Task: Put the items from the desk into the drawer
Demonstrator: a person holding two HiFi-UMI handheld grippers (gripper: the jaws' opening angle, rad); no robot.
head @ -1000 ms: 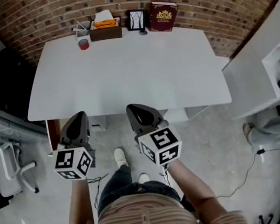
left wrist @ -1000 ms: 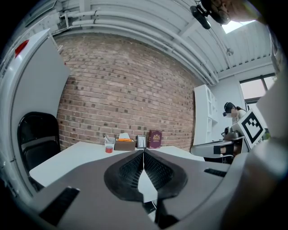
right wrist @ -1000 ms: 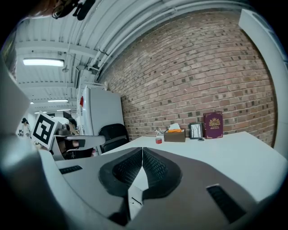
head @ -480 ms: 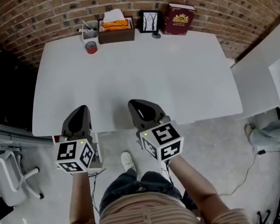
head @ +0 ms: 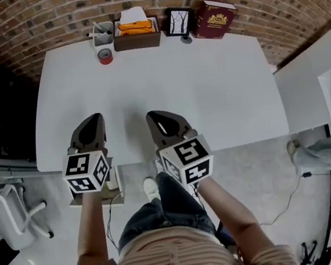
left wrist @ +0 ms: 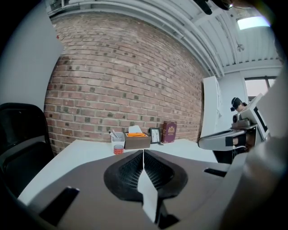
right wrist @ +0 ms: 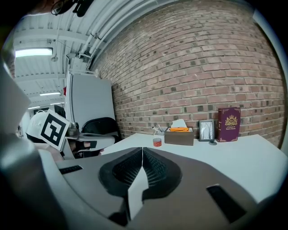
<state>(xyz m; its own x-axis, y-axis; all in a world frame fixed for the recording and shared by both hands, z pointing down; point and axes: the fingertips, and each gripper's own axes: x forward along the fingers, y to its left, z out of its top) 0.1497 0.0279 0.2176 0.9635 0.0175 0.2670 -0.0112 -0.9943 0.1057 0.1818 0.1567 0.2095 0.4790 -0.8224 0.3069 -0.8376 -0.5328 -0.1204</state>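
Along the far edge of the white desk (head: 165, 91), against the brick wall, stand a white pen cup (head: 102, 33), a red tape roll (head: 104, 56), a brown tissue box (head: 136, 34) with orange contents, a small framed picture (head: 179, 22) and a maroon book (head: 214, 19). The same row shows in the left gripper view: tape roll (left wrist: 118, 150), tissue box (left wrist: 137, 140), book (left wrist: 169, 132). My left gripper (head: 93, 119) and right gripper (head: 153, 116) hover over the desk's near edge, both shut and empty, far from the items. No drawer is visible.
A black office chair (head: 0, 118) stands left of the desk, and a white chair (head: 2, 209) sits lower left. A white cabinet (head: 316, 91) stands right of the desk. Another person's legs (head: 326, 152) and a floor cable (head: 290, 202) are at the right.
Both grippers have moved forward from the floor in front of the desk to over its near edge. The desk items have not moved.
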